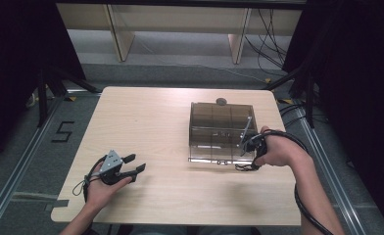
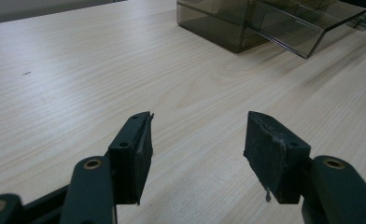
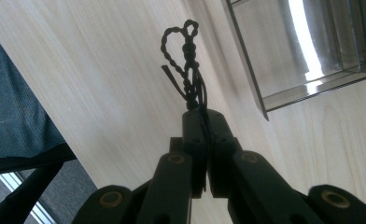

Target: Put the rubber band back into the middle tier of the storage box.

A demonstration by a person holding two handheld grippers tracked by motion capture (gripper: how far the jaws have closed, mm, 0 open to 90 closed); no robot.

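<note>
High view shows a pale wooden table [image 1: 146, 122] with a smoky clear plastic case [image 1: 219, 128] standing right of centre, its drawer-like front section [image 2: 293, 25] slid partly out toward the person. Beside the case's near right corner, the right gripper [image 1: 247, 157] has its jaws pinched tight on a small black braided cord [image 3: 186, 60], lifted clear of the tabletop, so the cord seems picked up but not yet stowed in the case. Well apart at the near left, the left gripper [image 2: 197, 154] rests with jaws wide and nothing between them.
</note>
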